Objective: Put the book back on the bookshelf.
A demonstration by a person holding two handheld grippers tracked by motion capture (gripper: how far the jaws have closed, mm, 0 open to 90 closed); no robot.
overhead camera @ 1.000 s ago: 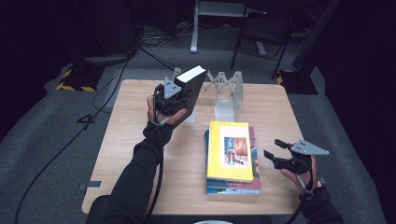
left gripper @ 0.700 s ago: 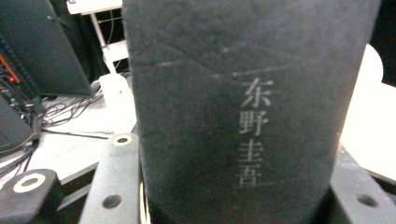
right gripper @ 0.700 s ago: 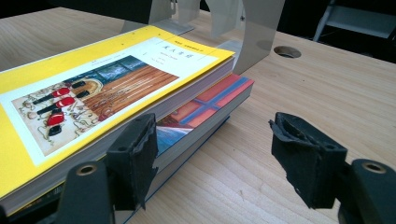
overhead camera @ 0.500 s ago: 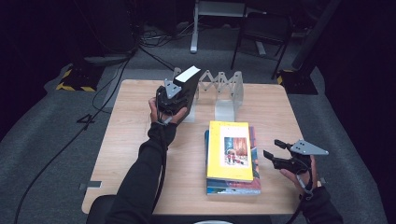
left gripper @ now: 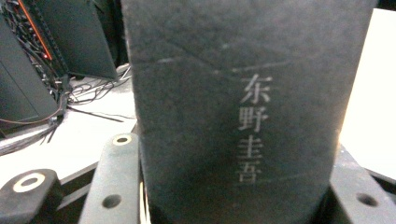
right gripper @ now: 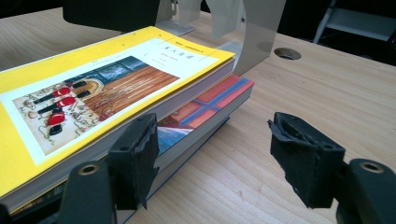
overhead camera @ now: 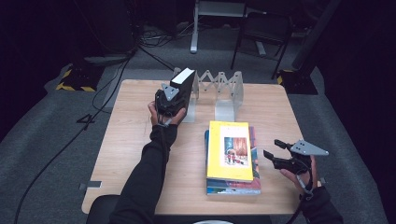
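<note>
Books point(overhead camera: 231, 156) lie stacked flat on the near part of the table point(overhead camera: 135, 144), long axis running away from the person — the right claw point(overhead camera: 275, 150) waits open just beside them, holding nothing. Farther off, the left claw point(overhead camera: 175, 95) grips a black book point(overhead camera: 183, 84) upright, spine toward the hand, at the left end of the metal rack point(overhead camera: 219, 88) — nearer it than the right.

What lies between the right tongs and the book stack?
Bare tabletop: the high view shows the right tongs apart from the book stack.
</note>
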